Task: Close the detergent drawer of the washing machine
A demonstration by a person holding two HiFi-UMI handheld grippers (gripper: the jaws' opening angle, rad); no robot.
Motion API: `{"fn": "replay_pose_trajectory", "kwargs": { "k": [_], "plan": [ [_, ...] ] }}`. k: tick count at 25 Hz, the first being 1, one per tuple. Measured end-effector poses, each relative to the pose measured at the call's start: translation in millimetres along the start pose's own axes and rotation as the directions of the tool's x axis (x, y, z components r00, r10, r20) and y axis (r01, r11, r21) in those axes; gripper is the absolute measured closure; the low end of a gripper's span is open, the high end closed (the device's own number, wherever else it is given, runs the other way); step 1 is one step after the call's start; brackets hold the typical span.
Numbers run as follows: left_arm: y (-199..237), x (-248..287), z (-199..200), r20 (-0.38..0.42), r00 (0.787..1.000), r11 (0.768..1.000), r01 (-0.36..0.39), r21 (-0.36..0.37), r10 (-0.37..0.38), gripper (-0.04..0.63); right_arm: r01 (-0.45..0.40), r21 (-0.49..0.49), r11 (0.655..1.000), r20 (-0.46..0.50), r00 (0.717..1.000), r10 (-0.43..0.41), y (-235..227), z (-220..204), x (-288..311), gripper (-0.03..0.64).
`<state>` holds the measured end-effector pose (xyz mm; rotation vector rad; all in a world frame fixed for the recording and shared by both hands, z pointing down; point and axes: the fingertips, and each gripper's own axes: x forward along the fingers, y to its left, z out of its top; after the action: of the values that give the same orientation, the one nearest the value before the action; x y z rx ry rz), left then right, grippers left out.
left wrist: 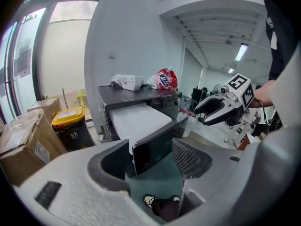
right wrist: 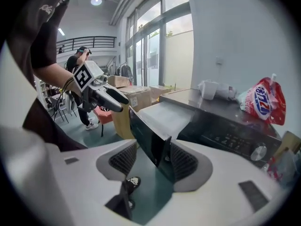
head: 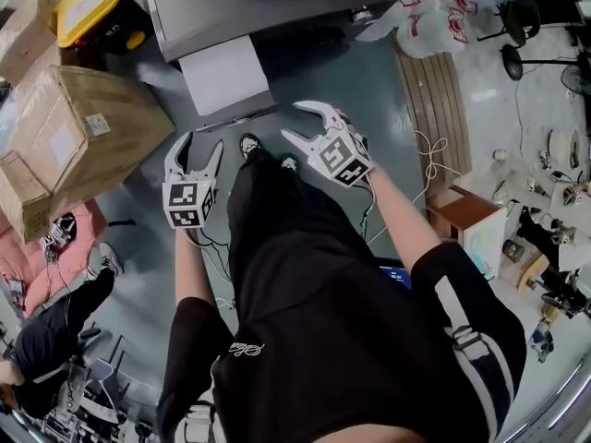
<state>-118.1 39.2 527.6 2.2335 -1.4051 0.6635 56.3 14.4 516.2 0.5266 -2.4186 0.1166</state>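
Observation:
The grey washing machine (head: 268, 3) stands at the top of the head view. Its detergent drawer (head: 226, 74) is pulled out, white on top with a dark front panel (head: 235, 118). My left gripper (head: 199, 148) hangs open just below and left of that front panel. My right gripper (head: 294, 123) is open beside the panel's right corner, apart from it. In the left gripper view the drawer front (left wrist: 155, 147) shows beyond the gap of the left gripper (left wrist: 153, 159), with the right gripper (left wrist: 211, 109) to its right. In the right gripper view the drawer's corner (right wrist: 150, 142) sits in the gap of the right gripper (right wrist: 153, 161); contact cannot be told.
Cardboard boxes (head: 83, 127) and a yellow-lidded bin (head: 88, 3) stand left of the machine. A slatted wooden bench (head: 434, 100) and plastic bags (head: 434, 12) lie to the right. A detergent bag (right wrist: 263, 100) rests on the machine's top. Another person (head: 46, 330) is at the lower left.

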Motion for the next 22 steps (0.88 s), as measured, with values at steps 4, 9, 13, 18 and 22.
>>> {"fn": "replay_pose_trajectory", "kwargs": {
  "k": [4,9,13,18,22],
  "plan": [
    [3.5,10.5,-10.0,0.017,1.000,0.999,0.019,-0.031,-0.019,0.287,-0.011,0.026,1.000,0.035,0.999,0.010,0.1,-4.2,13.1,0.376],
    [3.7,24.2,-21.3,0.002,0.999,0.999,0.046,-0.015,-0.046,0.279,0.005,0.037,0.999,0.027,1.000,-0.006,-5.9,-10.1,35.2,0.370],
    [5.3,33.0,-16.2,0.051,0.997,0.997,0.063,-0.044,-0.061,0.273,0.001,0.098,0.995,0.085,0.996,-0.009,-7.8,-6.5,48.1,0.366],
    [5.7,39.5,-10.6,0.100,0.994,0.994,0.060,-0.086,-0.052,0.276,-0.012,0.147,0.989,0.109,0.994,-0.004,-2.6,-5.4,59.1,0.380],
    [13.0,38.9,-10.4,0.113,0.994,0.993,0.019,-0.120,-0.005,0.333,0.013,0.181,0.983,0.126,0.991,-0.036,-7.0,-4.8,64.6,0.439]
  ]
}}
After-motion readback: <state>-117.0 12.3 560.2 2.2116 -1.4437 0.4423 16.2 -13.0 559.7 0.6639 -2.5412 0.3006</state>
